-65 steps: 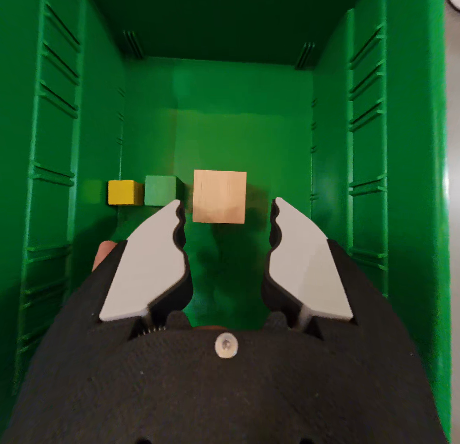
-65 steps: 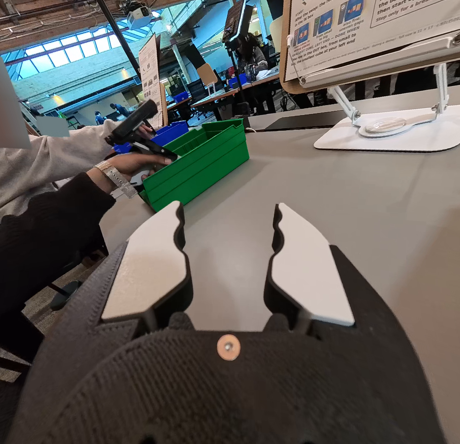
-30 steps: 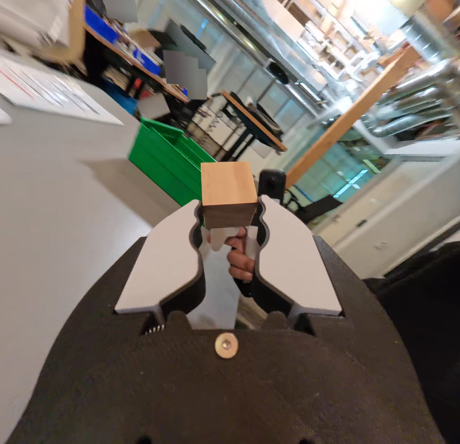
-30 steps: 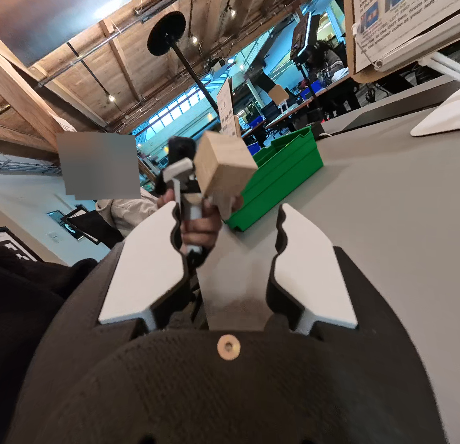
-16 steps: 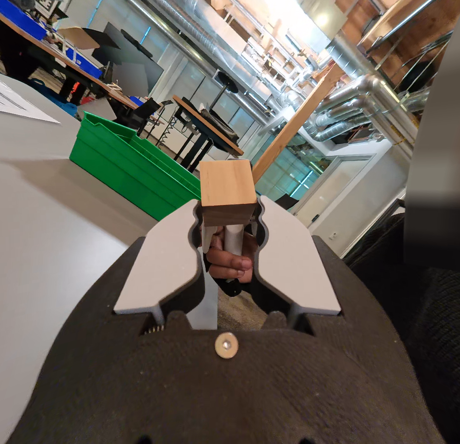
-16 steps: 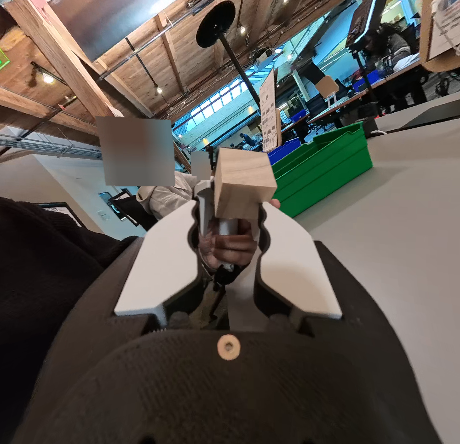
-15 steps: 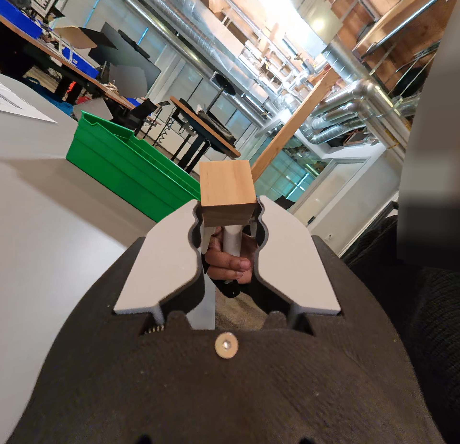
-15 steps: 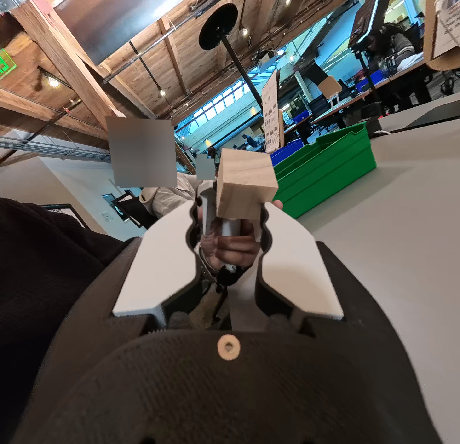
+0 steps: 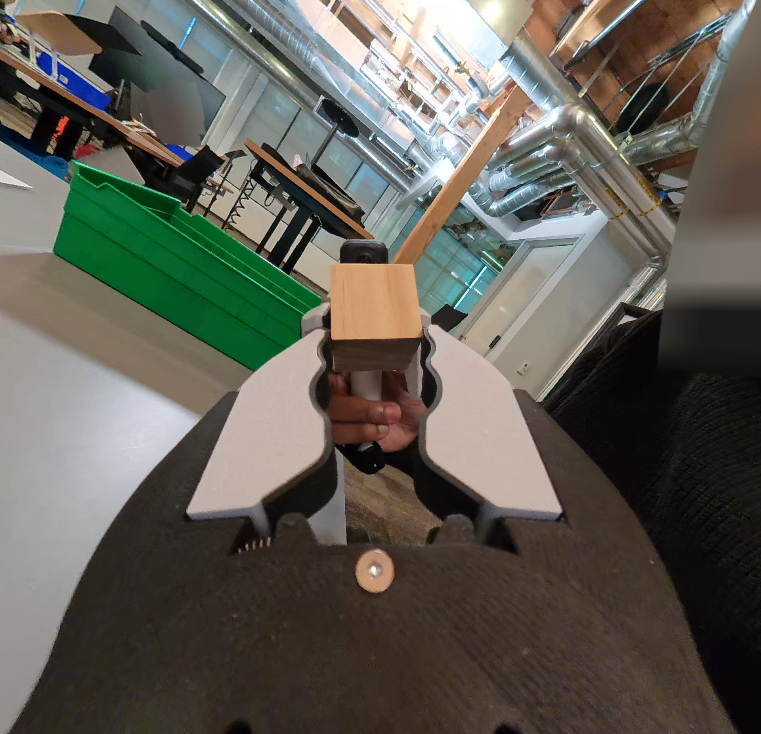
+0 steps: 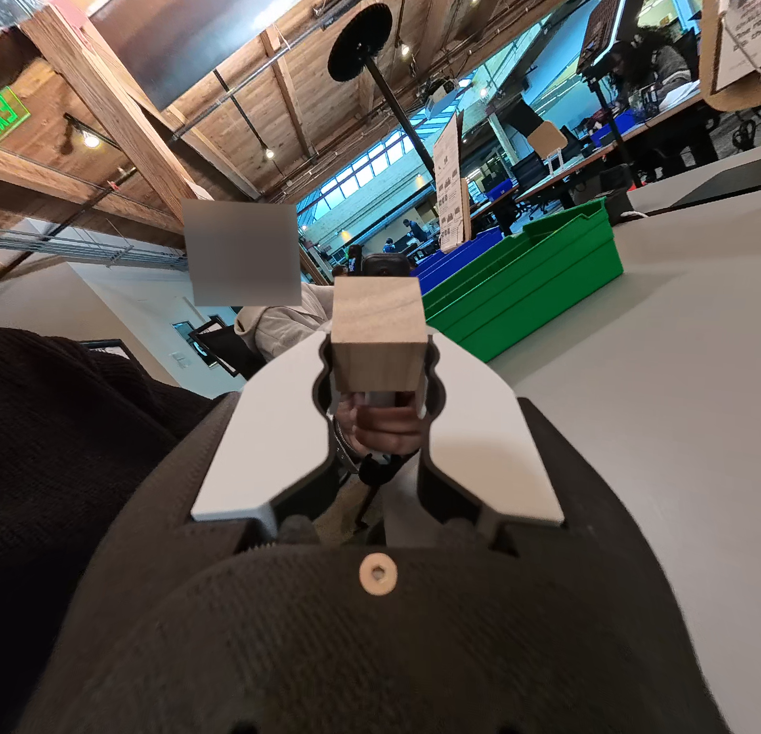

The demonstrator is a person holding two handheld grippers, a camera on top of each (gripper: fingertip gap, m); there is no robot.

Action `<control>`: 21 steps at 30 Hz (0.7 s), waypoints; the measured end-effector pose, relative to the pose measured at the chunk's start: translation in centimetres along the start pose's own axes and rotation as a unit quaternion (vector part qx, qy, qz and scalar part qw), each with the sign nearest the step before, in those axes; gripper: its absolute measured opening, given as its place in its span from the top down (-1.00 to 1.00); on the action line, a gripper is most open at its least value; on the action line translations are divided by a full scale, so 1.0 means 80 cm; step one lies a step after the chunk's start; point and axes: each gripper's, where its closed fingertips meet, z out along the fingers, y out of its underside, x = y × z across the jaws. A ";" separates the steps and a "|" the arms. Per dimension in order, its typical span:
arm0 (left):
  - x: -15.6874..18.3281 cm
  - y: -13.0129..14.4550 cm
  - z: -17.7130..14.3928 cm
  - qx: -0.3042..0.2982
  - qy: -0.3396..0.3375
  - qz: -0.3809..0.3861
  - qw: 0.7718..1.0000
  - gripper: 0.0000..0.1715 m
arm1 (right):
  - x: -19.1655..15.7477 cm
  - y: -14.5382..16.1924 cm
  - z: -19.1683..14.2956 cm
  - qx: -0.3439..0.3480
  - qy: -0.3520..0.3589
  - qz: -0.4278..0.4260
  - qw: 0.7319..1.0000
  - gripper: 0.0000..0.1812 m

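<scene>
At frame centre, my left claw (image 9: 375, 346) and right claw (image 10: 378, 358) both pinch one plain pale wooden cube (image 9: 374, 311), above the grey surface (image 9: 82, 385), green plastic bin (image 9: 173, 257) upper left.

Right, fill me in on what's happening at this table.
A person holds a two-finger gripper in each hand, and the two face each other in the air above the grey table. Both the left gripper and the right gripper have their fingers closed on the same plain wooden cube, one from each side. A green bin sits on the table beyond the cube in the left wrist view, and another green bin shows in the right wrist view.
</scene>
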 end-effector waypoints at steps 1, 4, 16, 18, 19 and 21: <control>-0.002 0.003 0.000 -0.008 -0.002 0.003 1.000 0.52 | 0.001 -0.001 -0.001 0.001 0.004 -0.005 1.000 0.52; -0.007 0.007 -0.003 -0.026 -0.013 0.014 0.999 0.53 | 0.004 0.001 -0.002 -0.012 0.021 -0.029 0.999 0.52; -0.021 0.014 -0.010 -0.065 -0.047 0.037 0.996 0.41 | -0.011 -0.070 -0.049 -0.009 0.118 -0.256 0.959 0.52; -0.025 0.021 -0.009 -0.079 -0.056 0.045 0.994 0.41 | 0.005 -0.104 -0.085 -0.070 0.201 -0.343 0.915 0.52; -0.026 0.025 -0.009 -0.086 -0.061 0.051 0.993 0.42 | 0.013 -0.125 -0.108 -0.101 0.242 -0.380 0.887 0.52; -0.028 0.033 -0.008 -0.105 -0.069 0.064 0.990 0.42 | 0.031 -0.168 -0.154 -0.165 0.305 -0.436 0.831 0.52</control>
